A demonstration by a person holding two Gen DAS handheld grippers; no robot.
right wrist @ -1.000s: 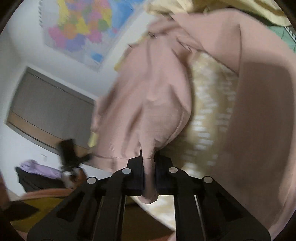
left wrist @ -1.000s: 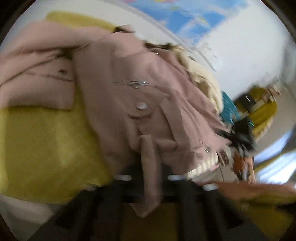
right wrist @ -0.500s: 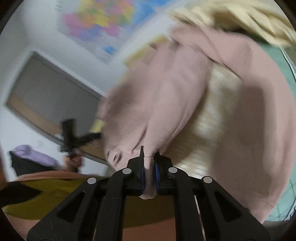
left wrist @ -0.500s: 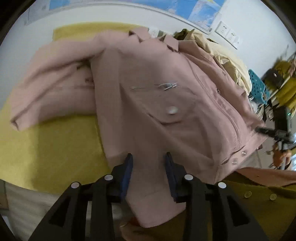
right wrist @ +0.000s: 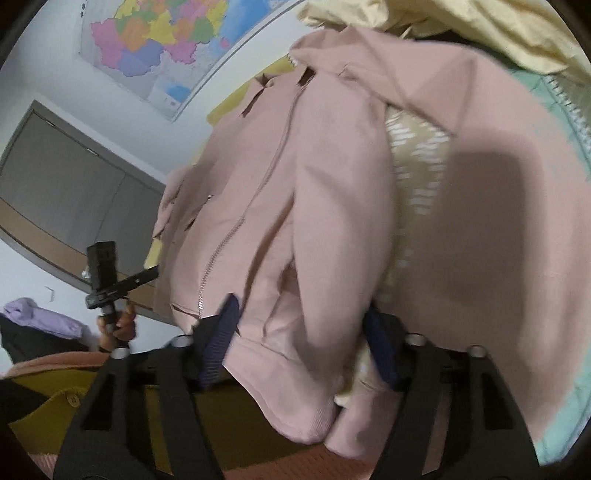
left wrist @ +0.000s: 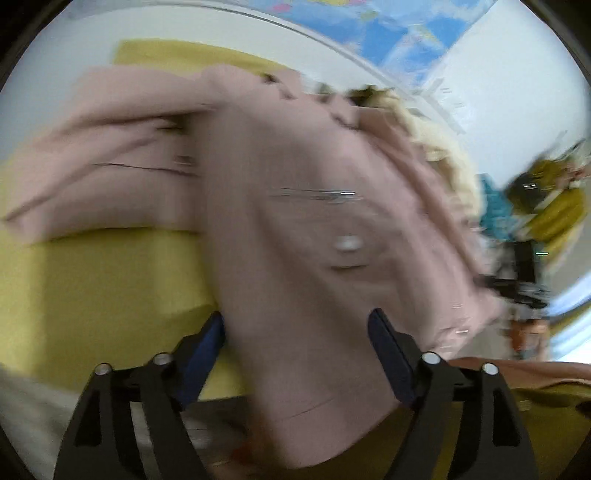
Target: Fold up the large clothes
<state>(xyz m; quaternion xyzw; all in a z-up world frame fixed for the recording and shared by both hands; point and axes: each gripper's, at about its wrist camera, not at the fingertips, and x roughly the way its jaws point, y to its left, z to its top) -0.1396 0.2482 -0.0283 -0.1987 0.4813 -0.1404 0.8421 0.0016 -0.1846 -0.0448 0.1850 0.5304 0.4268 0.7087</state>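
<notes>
A pink zip jacket (left wrist: 288,206) lies spread on a yellow cloth (left wrist: 92,288). Its sleeve reaches to the left and its hem hangs over the near edge. My left gripper (left wrist: 297,332) is open above the hem, the jaws wide apart with the fabric between them but not pinched. In the right wrist view the same jacket (right wrist: 295,192) shows with its zipper running down the front. My right gripper (right wrist: 301,332) is open too, its jaws on either side of a fold of the jacket's lower edge. The left wrist view is motion-blurred.
A cream garment (right wrist: 461,33) is heaped behind the jacket. A mint green surface (right wrist: 554,129) shows at the right. A map (right wrist: 166,40) hangs on the white wall. The other gripper (right wrist: 107,273) shows at the left. A mustard garment (right wrist: 55,402) lies near.
Both grippers have opened. The right one let go of the pink fabric it pinched. The left one opened wider and shifted slightly over the hem.
</notes>
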